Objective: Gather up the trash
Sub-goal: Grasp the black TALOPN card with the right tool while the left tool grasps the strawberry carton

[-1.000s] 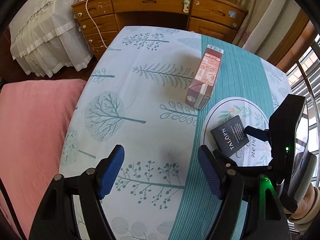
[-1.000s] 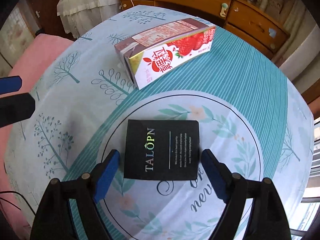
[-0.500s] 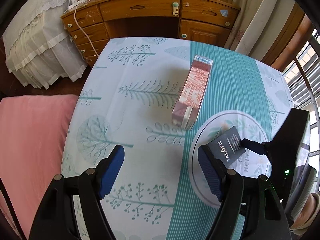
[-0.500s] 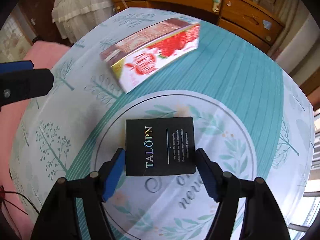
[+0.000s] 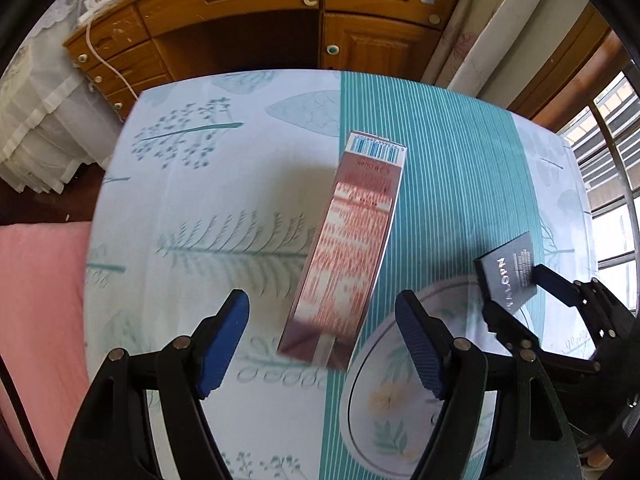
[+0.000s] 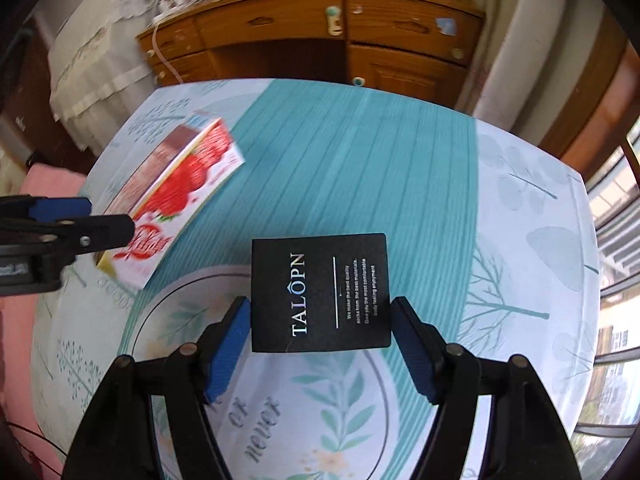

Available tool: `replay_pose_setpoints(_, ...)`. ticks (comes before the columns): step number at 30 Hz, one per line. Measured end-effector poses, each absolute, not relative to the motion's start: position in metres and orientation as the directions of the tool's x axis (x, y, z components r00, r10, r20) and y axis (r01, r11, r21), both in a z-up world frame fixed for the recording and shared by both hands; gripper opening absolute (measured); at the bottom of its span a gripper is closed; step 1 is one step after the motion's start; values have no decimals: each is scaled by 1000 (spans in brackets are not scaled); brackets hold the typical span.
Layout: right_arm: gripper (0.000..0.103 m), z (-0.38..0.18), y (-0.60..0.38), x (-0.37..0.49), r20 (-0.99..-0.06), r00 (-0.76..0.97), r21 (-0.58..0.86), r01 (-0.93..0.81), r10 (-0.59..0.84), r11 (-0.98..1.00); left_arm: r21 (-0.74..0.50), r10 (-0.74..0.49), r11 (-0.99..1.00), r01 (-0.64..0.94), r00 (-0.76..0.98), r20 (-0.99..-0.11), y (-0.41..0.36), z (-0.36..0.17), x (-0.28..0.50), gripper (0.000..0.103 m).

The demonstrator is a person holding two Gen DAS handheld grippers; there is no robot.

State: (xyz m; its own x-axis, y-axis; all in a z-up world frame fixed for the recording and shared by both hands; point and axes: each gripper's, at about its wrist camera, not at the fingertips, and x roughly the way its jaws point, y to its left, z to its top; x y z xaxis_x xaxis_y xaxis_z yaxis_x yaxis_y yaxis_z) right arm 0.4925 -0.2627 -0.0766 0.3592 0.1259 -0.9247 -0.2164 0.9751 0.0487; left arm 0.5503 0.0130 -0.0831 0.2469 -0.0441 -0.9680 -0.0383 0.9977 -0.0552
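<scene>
A strawberry drink carton (image 5: 352,248) lies on its side on the leaf-print tablecloth (image 5: 200,200). My left gripper (image 5: 320,304) hovers over its near end; the blue pads stand wide on both sides, closing slightly, and touch nothing. In the right wrist view the carton (image 6: 180,184) lies far left, with the left gripper (image 6: 80,216) over it. My right gripper (image 6: 320,308) is shut on a flat black box (image 6: 320,292) lettered TALOPN, pads pressing its two side edges. The left wrist view shows that box (image 5: 508,276) tilted above the cloth in the right gripper (image 5: 516,296).
A wooden desk (image 5: 280,0) with drawers stands beyond the table's far edge. A pink cushion (image 5: 36,300) lies left of the table and white lace fabric (image 5: 32,120) hangs at the back left. Window bars (image 5: 612,160) run along the right.
My left gripper moved over the table until the carton's near end came between its fingers. My right gripper closed on the black box and lifted it off the cloth, rolling as it went.
</scene>
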Motion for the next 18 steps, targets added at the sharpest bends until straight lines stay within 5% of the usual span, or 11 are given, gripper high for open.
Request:
replay_pose_setpoints(5,71,-83,-271,498,-928,347,75,-186,136,980,-60,-58,998,-7,198,-979,3,-102,564,43)
replay_pose_setpoints(18,71,-70,-277,466,-921,354,121,-137,163,983,-91,-89,996,6,278,-956,-9,-79,498,38)
